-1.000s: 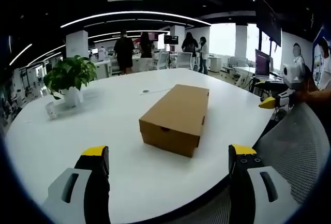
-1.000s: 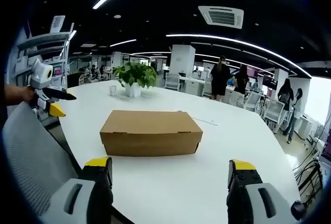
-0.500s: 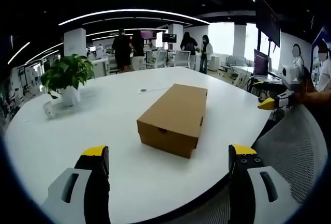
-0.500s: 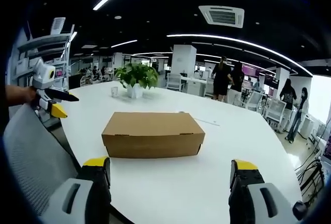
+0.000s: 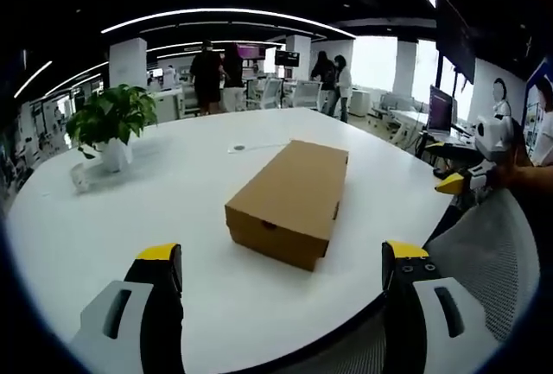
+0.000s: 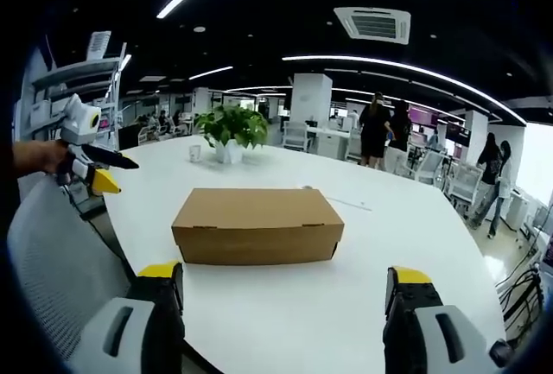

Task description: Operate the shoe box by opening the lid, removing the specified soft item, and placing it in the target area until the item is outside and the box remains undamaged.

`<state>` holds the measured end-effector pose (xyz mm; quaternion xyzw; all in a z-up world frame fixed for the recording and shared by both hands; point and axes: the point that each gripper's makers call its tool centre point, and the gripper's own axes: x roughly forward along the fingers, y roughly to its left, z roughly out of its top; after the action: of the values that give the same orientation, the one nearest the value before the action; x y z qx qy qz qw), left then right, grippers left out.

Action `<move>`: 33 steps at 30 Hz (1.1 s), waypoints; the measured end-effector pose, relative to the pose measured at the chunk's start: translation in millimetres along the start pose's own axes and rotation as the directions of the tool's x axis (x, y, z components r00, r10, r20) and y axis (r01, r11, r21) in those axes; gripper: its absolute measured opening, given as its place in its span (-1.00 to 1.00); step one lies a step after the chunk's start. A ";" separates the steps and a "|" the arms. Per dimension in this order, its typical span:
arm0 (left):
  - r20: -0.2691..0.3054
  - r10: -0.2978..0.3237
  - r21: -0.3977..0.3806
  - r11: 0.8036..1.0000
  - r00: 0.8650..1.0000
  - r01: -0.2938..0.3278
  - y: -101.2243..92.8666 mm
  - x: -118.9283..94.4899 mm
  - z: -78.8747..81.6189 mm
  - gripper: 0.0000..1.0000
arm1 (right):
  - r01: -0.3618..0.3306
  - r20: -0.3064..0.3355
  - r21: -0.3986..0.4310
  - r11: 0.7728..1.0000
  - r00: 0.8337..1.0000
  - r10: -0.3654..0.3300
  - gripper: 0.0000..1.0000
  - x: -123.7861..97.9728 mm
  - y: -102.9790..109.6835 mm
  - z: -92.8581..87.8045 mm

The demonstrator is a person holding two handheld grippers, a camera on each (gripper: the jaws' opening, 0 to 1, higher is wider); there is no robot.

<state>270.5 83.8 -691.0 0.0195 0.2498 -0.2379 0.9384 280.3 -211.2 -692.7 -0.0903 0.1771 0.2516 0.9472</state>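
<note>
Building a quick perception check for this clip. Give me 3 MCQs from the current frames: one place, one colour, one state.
1. Where does the potted plant stand?
A. on the white table, away from the box
B. on top of the box
C. on the mesh chair

2. What colour are the tips of the left tool?
A. red
B. yellow
C. green

3. What state is the shoe box in?
A. lid off, lying beside it
B. crushed flat
C. lid closed, untouched

Key: 1 A, the plant sits on the table far from the box; 2 B, both jaw tips in the left gripper view are yellow; 3 C, the lid sits flush and both tools, the right tool included, are open and short of it.
</note>
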 end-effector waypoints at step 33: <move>-0.066 -0.017 -0.052 0.999 0.998 0.014 -24.6 33.7 6.5 0.97 | -0.183 -0.070 -0.144 0.973 0.982 0.174 0.99 36.8 -28.3 13.7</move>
<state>287.9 46.3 -699.4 0.0014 0.2871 -0.2381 0.9279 328.4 -215.5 -691.8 -0.1518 0.1922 0.3456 0.9059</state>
